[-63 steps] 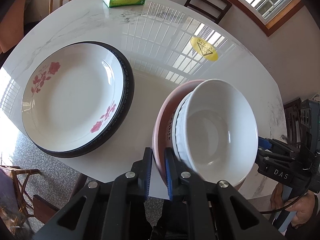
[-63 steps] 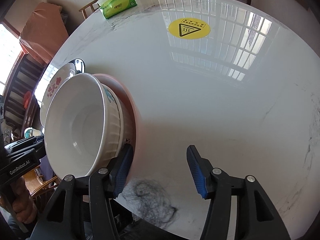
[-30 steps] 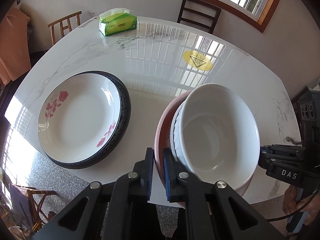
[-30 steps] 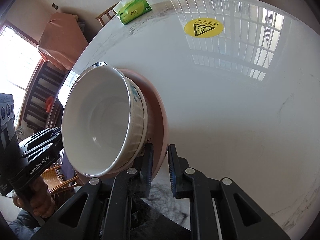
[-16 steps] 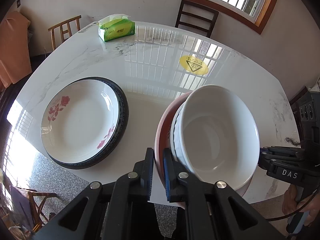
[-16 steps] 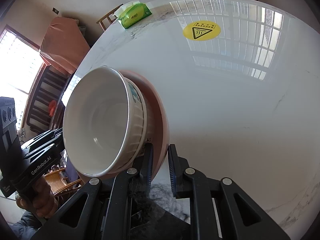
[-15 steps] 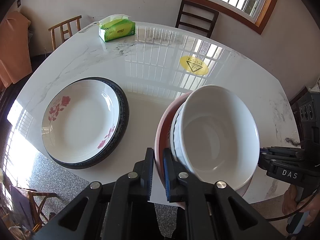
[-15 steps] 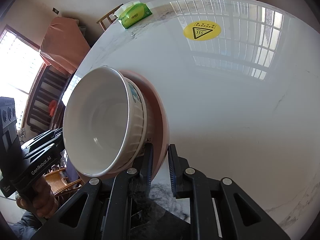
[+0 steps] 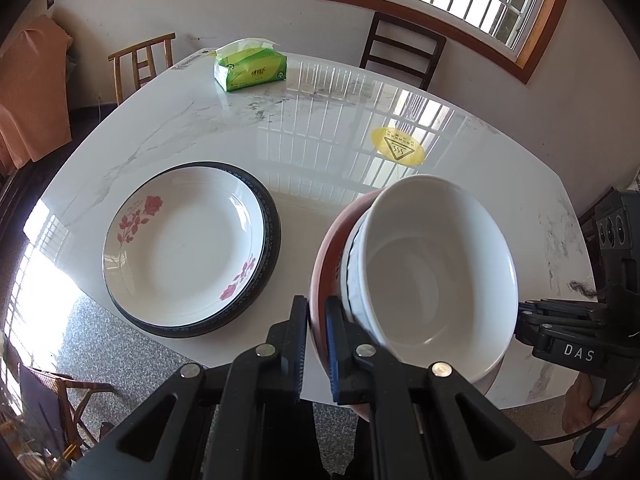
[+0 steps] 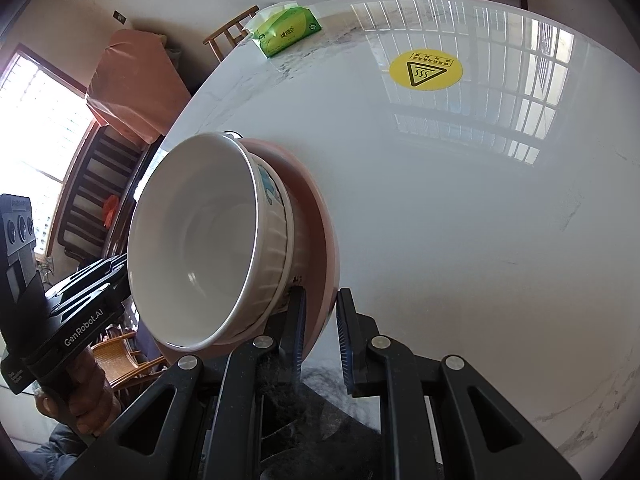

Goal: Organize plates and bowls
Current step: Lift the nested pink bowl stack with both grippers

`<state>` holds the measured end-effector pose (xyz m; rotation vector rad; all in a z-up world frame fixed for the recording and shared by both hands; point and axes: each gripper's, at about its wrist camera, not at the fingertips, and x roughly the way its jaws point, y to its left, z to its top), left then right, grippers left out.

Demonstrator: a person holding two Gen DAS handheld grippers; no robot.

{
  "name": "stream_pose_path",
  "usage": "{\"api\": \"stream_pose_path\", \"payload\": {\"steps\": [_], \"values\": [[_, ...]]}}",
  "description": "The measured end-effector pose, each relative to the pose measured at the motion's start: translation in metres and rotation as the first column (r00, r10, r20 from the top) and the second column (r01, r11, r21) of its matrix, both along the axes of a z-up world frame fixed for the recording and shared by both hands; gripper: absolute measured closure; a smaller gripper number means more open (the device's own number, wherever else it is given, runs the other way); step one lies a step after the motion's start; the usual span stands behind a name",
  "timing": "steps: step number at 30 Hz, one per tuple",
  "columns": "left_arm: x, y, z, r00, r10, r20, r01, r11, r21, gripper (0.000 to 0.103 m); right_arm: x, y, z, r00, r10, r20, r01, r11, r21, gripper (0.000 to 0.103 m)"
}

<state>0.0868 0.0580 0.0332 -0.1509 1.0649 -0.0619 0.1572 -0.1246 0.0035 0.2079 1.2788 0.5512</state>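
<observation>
A white ribbed bowl sits nested in a larger pink bowl. Both are held tilted in the air over the near edge of the marble table. My left gripper is shut on the pink bowl's rim on one side. On the opposite side my right gripper is shut on the same rim. To the left on the table, a white plate with red flowers lies on a black plate.
A green tissue pack lies at the far side of the table, and a yellow warning sticker is stuck right of centre. Wooden chairs stand behind the table. A person's hand holds the left gripper's handle.
My right gripper went from open to shut on the pink bowl's rim. Both grippers have since raised the nested bowls higher off the table, and the plates look farther away.
</observation>
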Motion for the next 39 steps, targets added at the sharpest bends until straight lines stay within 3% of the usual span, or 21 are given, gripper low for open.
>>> {"api": "stream_pose_path", "payload": {"steps": [39], "values": [[-0.007,0.106,0.022,0.988,0.156,0.018,-0.155,0.987,-0.050,0.097,0.022,0.088,0.020,0.991,0.134,-0.013,-0.134,0.991,-0.012,0.087]]}}
